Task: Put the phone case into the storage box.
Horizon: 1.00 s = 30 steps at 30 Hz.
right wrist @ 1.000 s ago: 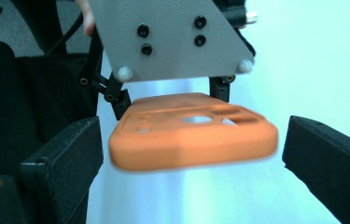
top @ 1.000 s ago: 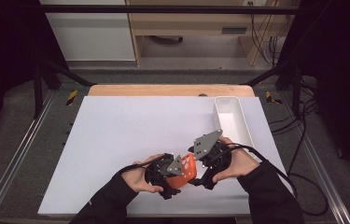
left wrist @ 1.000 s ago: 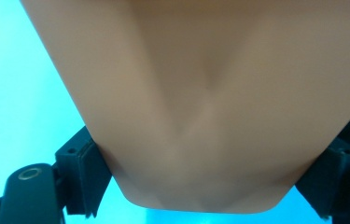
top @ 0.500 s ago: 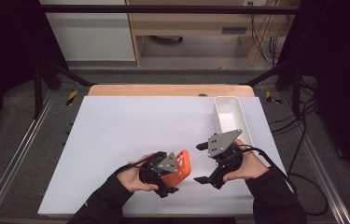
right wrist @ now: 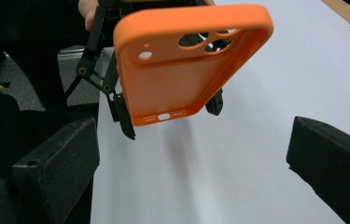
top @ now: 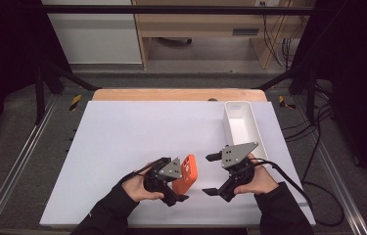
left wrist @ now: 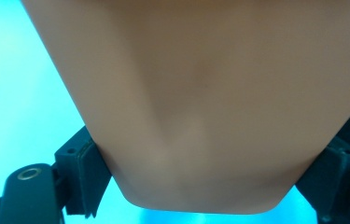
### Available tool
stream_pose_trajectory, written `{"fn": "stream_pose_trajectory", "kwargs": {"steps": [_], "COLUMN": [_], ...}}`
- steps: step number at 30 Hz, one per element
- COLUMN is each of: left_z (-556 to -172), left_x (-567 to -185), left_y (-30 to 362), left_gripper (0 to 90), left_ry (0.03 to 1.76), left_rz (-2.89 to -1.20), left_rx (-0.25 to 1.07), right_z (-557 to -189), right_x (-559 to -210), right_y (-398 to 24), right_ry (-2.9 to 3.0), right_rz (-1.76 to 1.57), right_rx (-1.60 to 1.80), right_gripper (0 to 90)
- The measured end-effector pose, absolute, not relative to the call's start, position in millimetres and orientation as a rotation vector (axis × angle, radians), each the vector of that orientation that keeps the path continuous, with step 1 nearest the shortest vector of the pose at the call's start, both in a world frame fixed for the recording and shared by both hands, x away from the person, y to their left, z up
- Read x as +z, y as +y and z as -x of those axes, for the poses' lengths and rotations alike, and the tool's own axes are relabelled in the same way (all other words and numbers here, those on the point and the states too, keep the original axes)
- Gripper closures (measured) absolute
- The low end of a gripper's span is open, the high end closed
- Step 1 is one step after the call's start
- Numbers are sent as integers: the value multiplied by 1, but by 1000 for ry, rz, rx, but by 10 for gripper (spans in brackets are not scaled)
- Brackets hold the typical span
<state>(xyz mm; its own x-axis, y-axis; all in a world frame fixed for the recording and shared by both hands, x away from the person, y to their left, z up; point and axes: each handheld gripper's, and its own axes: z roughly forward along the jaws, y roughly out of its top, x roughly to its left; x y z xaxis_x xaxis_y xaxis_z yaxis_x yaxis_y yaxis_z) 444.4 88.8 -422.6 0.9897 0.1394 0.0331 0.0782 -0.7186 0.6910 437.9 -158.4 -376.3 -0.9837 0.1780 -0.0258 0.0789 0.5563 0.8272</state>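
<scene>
Left hand-held gripper [top: 180,192] clamps orange phone case [top: 186,175], raised over near table [top: 122,132]; right hand-held gripper [top: 211,174] jaws just opening, empty (handover done); placement in white tray [top: 240,128] likely outstanding

A white-covered worktop [top: 122,147] with a wooden far edge carries a narrow white tray [top: 242,129] near its right side.
</scene>
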Motion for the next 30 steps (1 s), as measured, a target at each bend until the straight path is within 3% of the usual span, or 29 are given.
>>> {"fn": "stream_pose_trajectory", "kwargs": {"steps": [30], "left_z": [-445], "left_x": [-427], "left_y": [82], "left_gripper": [153], "left_ry": [134], "left_rz": [-2212], "left_rx": [63], "right_z": [-439], "right_x": [-390], "right_y": [-152], "right_ry": [2672], "right_rz": [-255], "right_rx": [1536], "right_gripper": [24]}}
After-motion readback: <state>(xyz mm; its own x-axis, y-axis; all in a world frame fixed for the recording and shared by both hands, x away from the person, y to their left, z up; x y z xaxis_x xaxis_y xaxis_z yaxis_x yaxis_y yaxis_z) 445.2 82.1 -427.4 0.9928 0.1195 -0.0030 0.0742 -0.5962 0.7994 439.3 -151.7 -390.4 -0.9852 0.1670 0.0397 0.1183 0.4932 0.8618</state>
